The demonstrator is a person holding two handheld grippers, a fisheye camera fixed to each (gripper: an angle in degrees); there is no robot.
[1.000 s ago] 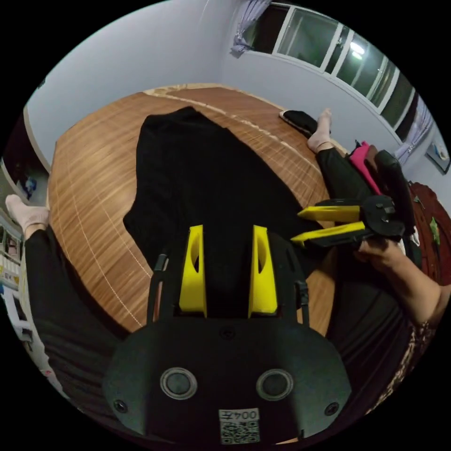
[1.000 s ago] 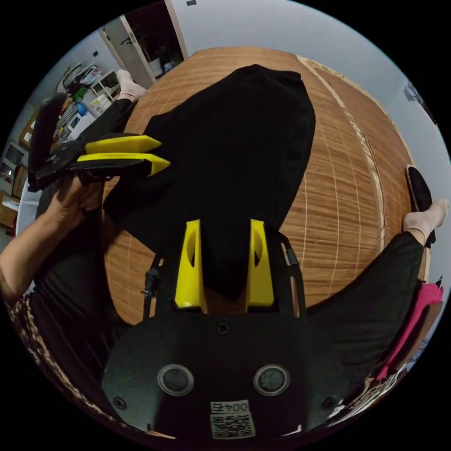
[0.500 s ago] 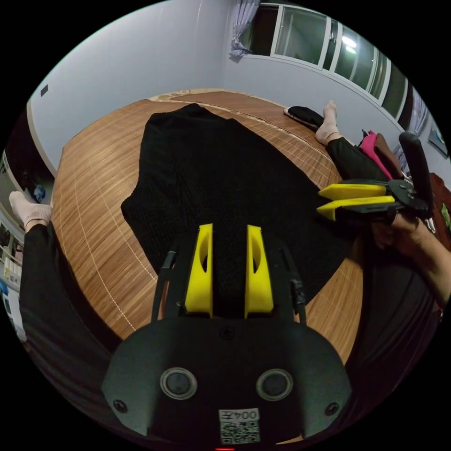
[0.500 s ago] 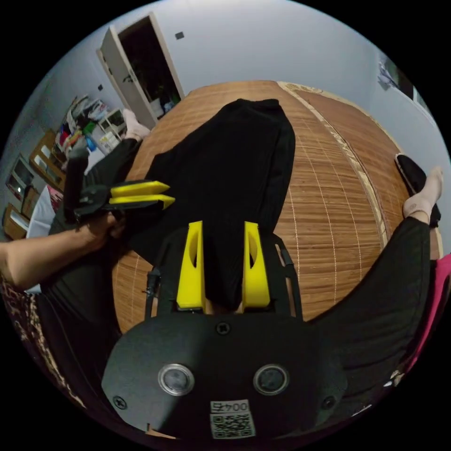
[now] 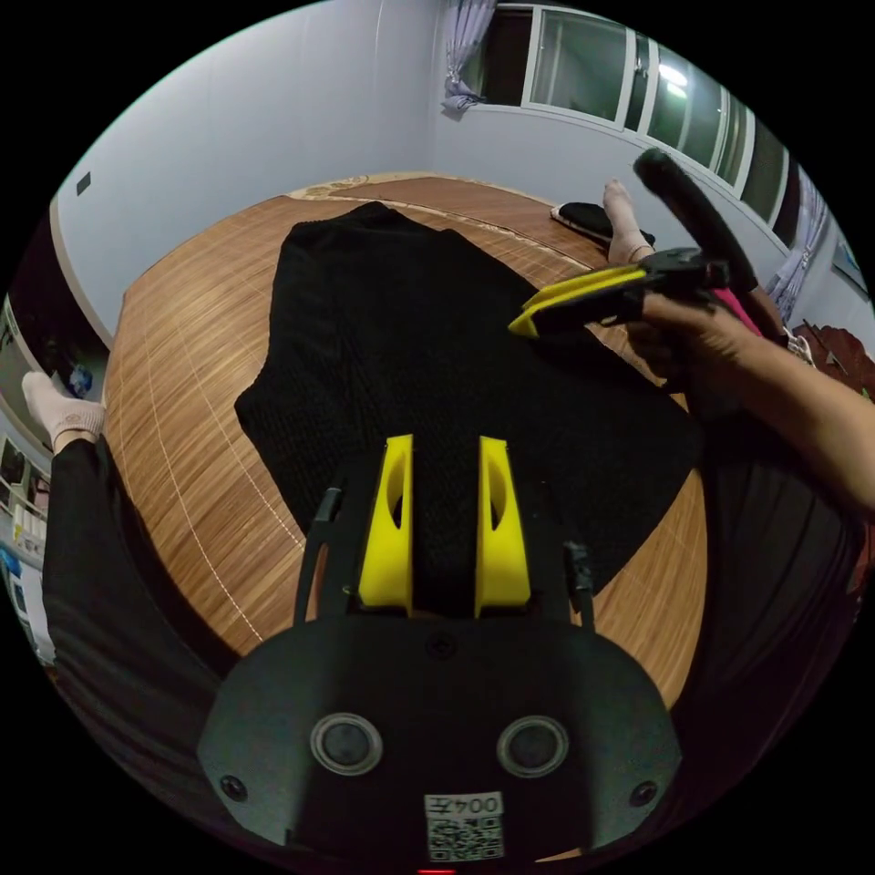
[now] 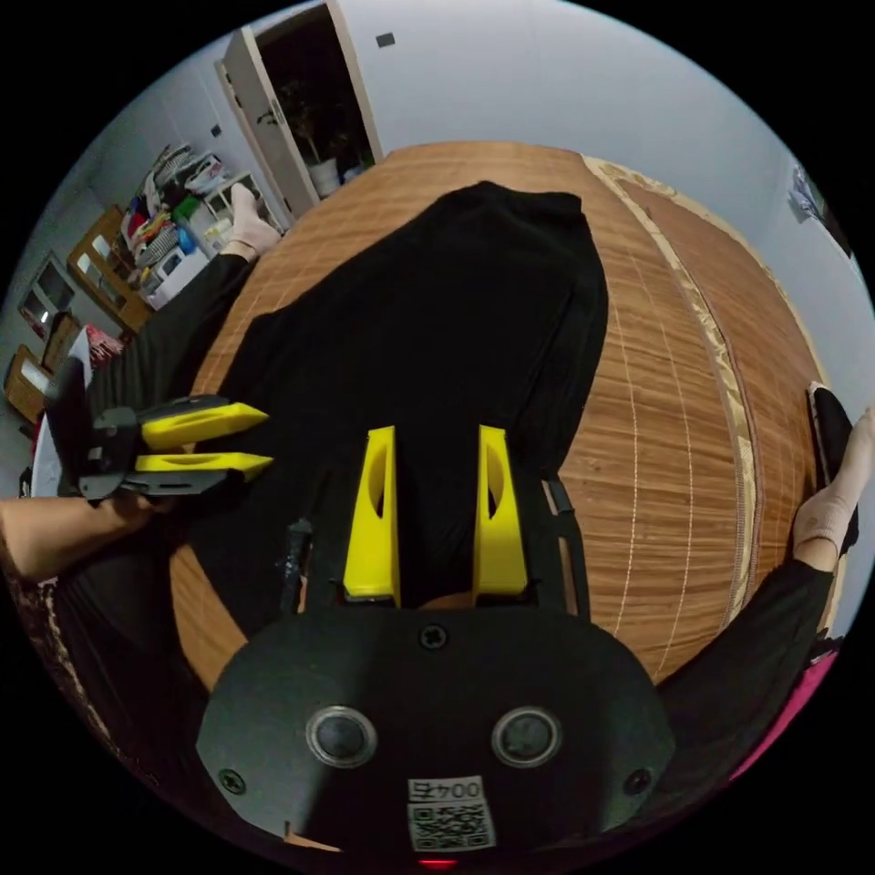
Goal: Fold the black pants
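the pants (image 5: 410, 337) lie flat on the mat (image 5: 182, 383), folded along their length, wide end near the person's edge and narrow end toward the far edge. the cloth looks soft, light and limp, so it will sag where it is not supported; i think the 2 near corners are the best places to take it.

the left gripper (image 5: 444, 524) hangs over the near end with a narrow gap between the jaws, holding nothing. the right gripper (image 6: 436, 519) is the same, open a little and empty. compared with 0.5 s ago, the right gripper (image 5: 538, 314) has gone forward above the cloth, and the left gripper's jaws (image 6: 255, 442) stand wider apart.
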